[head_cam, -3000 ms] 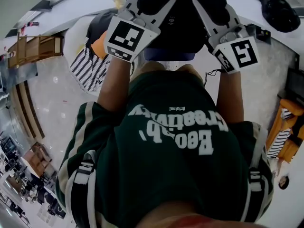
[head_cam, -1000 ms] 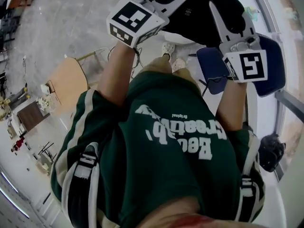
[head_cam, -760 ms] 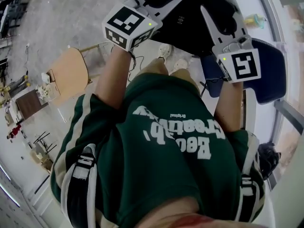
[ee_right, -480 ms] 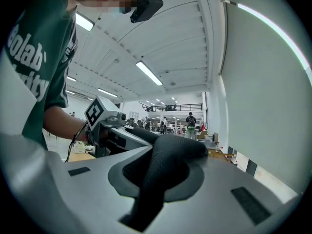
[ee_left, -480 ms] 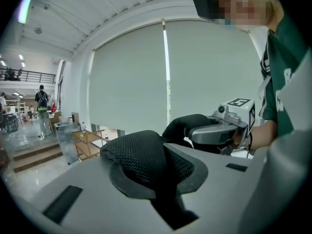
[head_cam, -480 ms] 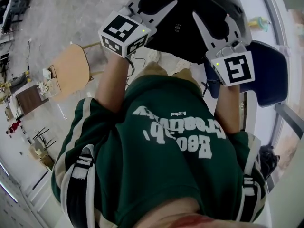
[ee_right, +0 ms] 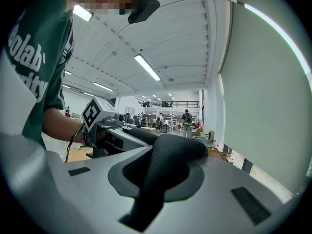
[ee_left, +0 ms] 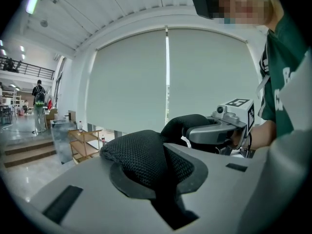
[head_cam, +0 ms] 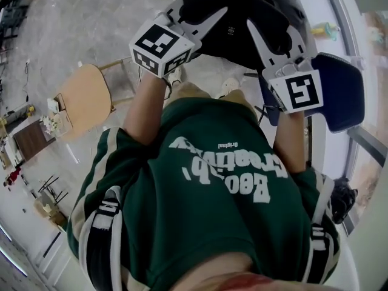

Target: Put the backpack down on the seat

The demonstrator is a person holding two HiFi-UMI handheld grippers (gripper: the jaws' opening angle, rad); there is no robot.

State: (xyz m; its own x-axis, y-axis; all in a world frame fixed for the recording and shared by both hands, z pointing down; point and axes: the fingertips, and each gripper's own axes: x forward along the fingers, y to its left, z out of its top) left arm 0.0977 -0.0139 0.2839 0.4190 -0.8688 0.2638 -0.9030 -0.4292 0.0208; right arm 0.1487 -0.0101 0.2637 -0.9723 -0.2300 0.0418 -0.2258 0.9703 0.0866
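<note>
In the head view a black backpack (head_cam: 242,23) hangs in front of the person, held up between both grippers. My left gripper (head_cam: 203,11) is shut on a black mesh shoulder strap (ee_left: 146,155), which bunches up between its jaws. My right gripper (head_cam: 270,29) is shut on the other mesh strap (ee_right: 170,160). The two grippers face each other across the bag, and each shows in the other's view: the right gripper (ee_left: 219,130) and the left gripper (ee_right: 109,126). A dark blue chair seat (head_cam: 342,93) lies to the right of the bag and lower down. The backpack's underside is hidden.
A light wooden chair (head_cam: 85,99) stands on the pale floor at the left. The person's green shirt (head_cam: 212,211) fills the lower head view. A dark object (head_cam: 342,196) lies by the window frame at the right. A wooden shelf cart (ee_left: 85,143) and people stand far off.
The person has turned away from the striped items towards the blue seat. Over the last second both grippers and the backpack shifted a little in view, with both grips unchanged.
</note>
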